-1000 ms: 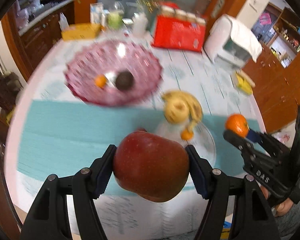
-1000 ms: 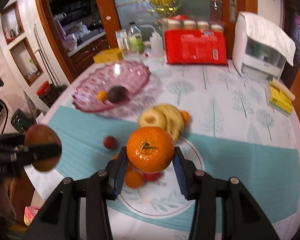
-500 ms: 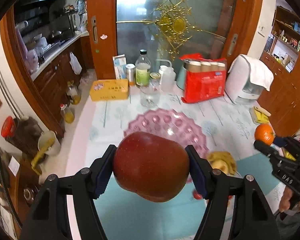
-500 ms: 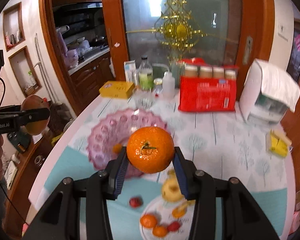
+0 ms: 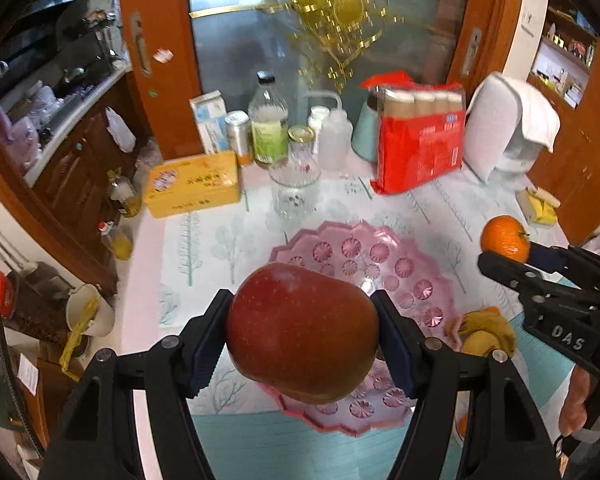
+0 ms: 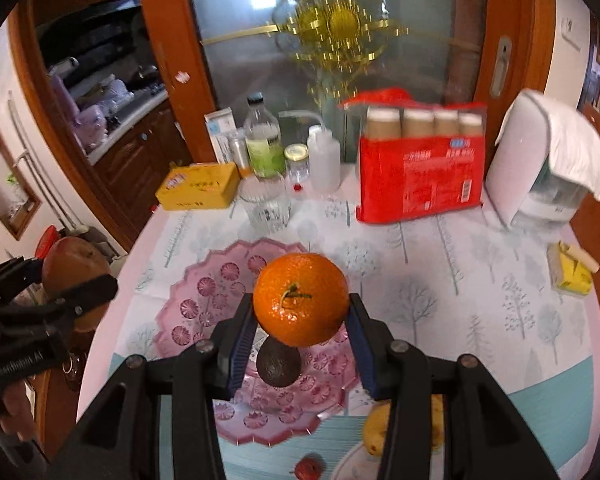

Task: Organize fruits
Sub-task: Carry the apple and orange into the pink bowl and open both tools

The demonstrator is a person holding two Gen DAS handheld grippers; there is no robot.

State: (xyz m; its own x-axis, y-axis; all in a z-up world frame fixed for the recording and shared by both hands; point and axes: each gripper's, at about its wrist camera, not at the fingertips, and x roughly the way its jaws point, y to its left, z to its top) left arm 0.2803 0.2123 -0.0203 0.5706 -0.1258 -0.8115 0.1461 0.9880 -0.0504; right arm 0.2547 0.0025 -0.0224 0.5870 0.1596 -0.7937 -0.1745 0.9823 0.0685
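Fruit in both hands: left gripper [image 5: 302, 332] pinches a big dark-red apple [image 5: 302, 330], right gripper [image 6: 300, 320] clamps a round orange [image 6: 301, 299], each apparently poised over the scalloped pink glass dish [image 6: 220, 280], right nearer its centre.

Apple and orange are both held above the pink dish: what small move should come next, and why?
Probably lower the left gripper to set the apple on a bare part of the pink dish. An avocado already lies there under the orange in the right gripper.
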